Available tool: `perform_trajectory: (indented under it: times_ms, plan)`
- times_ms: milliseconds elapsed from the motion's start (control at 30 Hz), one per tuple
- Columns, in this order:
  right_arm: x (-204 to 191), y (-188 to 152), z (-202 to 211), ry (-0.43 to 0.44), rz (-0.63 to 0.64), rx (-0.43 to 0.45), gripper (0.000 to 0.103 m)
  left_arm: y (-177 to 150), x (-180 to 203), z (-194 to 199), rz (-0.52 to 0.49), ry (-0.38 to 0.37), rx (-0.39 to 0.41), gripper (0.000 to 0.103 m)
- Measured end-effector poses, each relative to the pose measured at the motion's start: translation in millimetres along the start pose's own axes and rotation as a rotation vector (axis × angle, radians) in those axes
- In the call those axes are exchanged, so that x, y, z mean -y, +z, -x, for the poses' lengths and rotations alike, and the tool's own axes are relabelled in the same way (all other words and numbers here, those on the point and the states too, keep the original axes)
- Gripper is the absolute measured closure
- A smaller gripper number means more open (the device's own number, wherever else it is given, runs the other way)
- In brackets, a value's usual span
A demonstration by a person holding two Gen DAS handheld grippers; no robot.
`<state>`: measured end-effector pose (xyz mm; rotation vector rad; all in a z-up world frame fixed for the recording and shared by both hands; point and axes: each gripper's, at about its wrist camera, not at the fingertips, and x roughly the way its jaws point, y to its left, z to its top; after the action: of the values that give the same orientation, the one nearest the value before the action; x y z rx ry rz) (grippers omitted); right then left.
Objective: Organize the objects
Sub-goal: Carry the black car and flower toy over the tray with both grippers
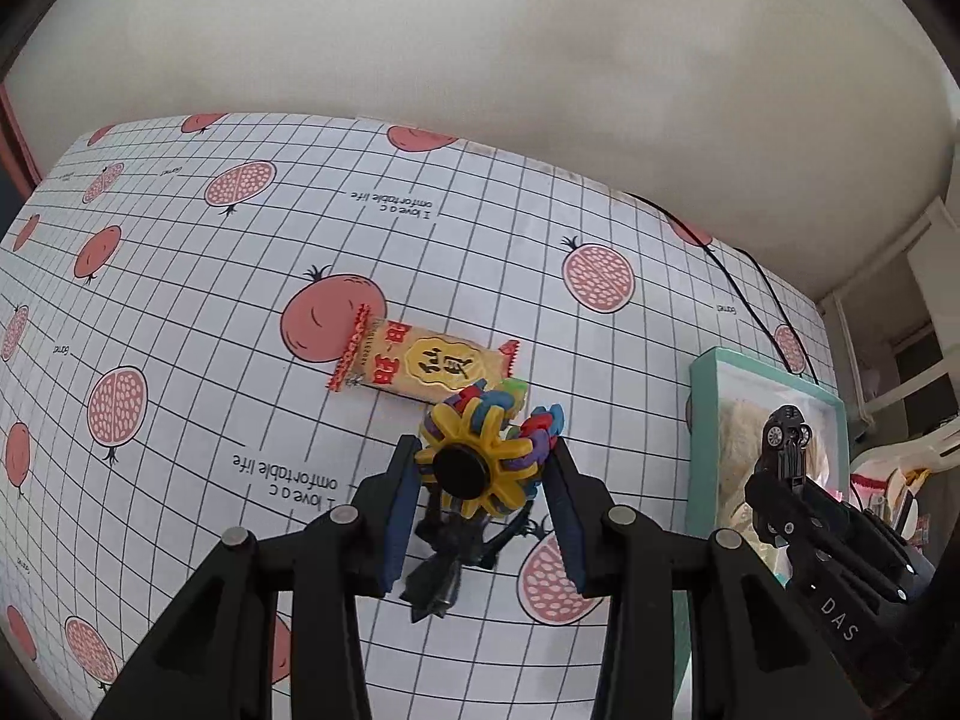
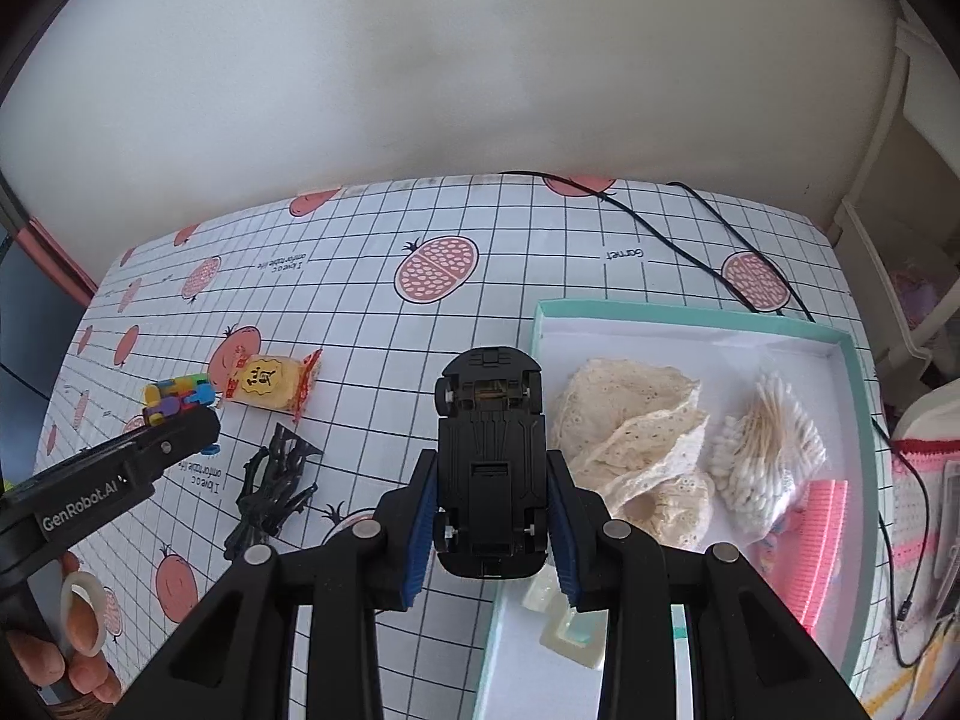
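My tabletop (image 2: 540, 228) wears a glossy white cloth ruled in a black grid, printed with pink pomegranates, the word "Garnet" and the line "I love a comfortable life". At its right edge lies a shallow teal-rimmed box (image 2: 690, 315) with a white floor, holding crumpled cream lace (image 2: 630, 420), a clear bag of cotton swabs (image 2: 762, 450) and a ribbed pink piece (image 2: 828, 540). My right gripper (image 2: 492, 522) clamps a black plastic toy car (image 2: 489, 456) by its flanks, underside facing the lens, nose up, over the box's left rim. My left gripper (image 1: 480, 480), marked "GenRobot.AI" on its side in the right wrist view, is closed on a ball of interlocked plastic pieces (image 1: 480, 450), yellow, blue, red, purple and green, with a black disc at its face. Just beyond it toward the far edge lies a yellow snack packet (image 1: 426, 366) with red crimped ends and Chinese characters. Near the ball lies a spiky black plastic thing (image 2: 273, 486). A hand (image 2: 66, 648) holds the left tool's handle.
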<state>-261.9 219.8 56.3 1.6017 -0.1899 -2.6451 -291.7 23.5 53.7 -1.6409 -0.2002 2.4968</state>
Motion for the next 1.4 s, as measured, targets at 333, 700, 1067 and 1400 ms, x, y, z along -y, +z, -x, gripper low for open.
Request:
perform_trajectory:
  times_ms: [333,700,1067,1400]
  plan:
    - [44.2,-3.5,15.1,-0.021,-0.057,0.018,0.068,-9.1,58.7,-4.8,-0.069,-0.067,-0.013,0.061]
    - [107.3,-6.4,28.7,-0.057,-0.176,0.037,0.068,-20.9,120.0,-11.5,-0.162,-0.150,-0.045,0.061]
    - [152.8,-14.8,32.9,-0.101,-0.263,0.036,0.068,-38.6,164.6,-25.3,-0.203,-0.292,-0.098,0.061]
    - [156.9,-21.0,21.5,-0.091,-0.269,-0.003,0.068,-46.5,175.2,-45.3,-0.175,-0.331,-0.155,0.060]
